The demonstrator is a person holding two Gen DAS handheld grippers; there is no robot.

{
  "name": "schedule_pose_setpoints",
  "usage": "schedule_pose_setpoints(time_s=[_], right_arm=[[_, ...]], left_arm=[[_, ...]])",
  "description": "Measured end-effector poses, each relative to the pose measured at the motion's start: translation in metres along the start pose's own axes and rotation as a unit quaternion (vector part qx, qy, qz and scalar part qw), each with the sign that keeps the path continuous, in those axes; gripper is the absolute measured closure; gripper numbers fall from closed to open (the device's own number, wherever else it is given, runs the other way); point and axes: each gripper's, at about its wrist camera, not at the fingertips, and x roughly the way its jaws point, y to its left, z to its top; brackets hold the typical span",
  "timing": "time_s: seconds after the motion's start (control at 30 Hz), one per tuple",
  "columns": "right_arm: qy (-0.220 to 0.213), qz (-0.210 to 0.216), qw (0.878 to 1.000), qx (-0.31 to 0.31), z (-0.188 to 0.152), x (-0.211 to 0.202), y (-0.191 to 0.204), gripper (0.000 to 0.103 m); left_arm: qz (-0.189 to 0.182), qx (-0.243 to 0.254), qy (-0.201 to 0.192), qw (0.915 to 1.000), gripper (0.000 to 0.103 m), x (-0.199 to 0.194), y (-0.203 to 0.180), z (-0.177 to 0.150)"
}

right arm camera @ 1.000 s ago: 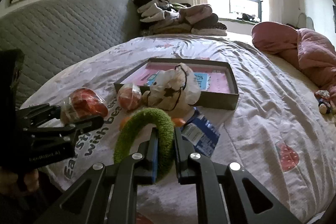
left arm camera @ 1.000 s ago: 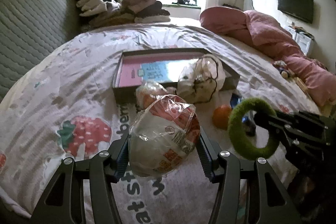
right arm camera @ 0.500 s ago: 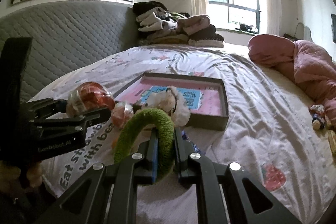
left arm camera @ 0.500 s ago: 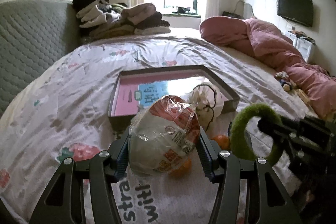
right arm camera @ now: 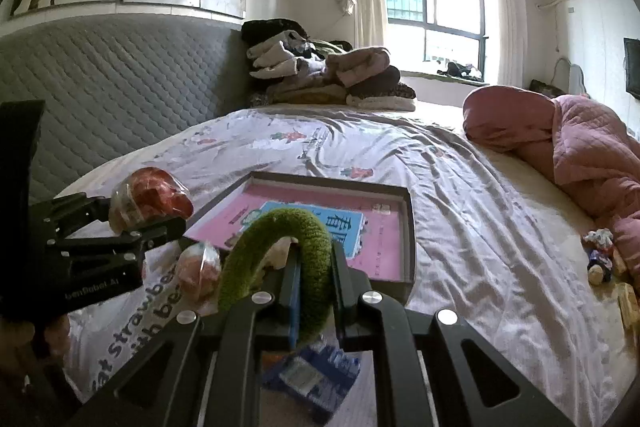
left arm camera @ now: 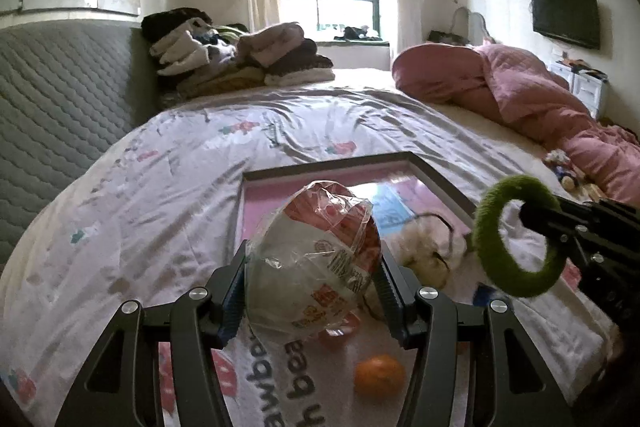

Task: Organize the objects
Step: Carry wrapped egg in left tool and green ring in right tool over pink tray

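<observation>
Your left gripper [left arm camera: 314, 277] is clamped on a round snack bundle wrapped in clear crinkly plastic with red and white print [left arm camera: 316, 259], its jaws pressing both sides of the wrapper and holding it in the air above the near edge of the shallow dark-rimmed box with a pink and blue printed floor [left arm camera: 436, 169]. Your right gripper [right arm camera: 314, 269] is pinched nearly closed on a fuzzy green fabric ring [right arm camera: 280, 251], which stands upright between the fingers, also clear of the bedsheet. The box lies on the white strawberry-print bedsheet [left arm camera: 168, 187] around the middle of the bed, its far rim toward the window. A white fluffy pouch with a black cord [left arm camera: 424, 243] rests at the box's near right corner (whether it sits inside or straddles the rim is not clear). On the sheet nearer you than the box lie a small orange fruit [left arm camera: 380, 375], a second small plastic-wrapped reddish snack [right arm camera: 198, 269] and a blue printed packet [right arm camera: 316, 375]. A crumpled pink quilt [left arm camera: 520, 95] runs along the right edge of the bed, and a pile of folded clothes [left arm camera: 240, 55] sits at the far left corner against the grey quilted headboard [left arm camera: 60, 99].
</observation>
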Motion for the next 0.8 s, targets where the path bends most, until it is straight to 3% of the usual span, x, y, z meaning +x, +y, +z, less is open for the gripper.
schedule_pose_setpoints(time_s=[0.4, 0.8], right_arm=[[-0.02, -0.016, 1.0, -0.006, 0.029, 0.021, -0.013, 0.09], [-0.002, -0.026, 1.0, 0.004, 0.043, 0.057, -0.043, 0.09]], left_arm=[[0.021, -0.006, -0.005, 0.9997, 0.044, 0.022, 0.026, 0.026], [0.017, -0.012, 0.019, 0.9996, 0.044, 0.07, 0.042, 0.04]])
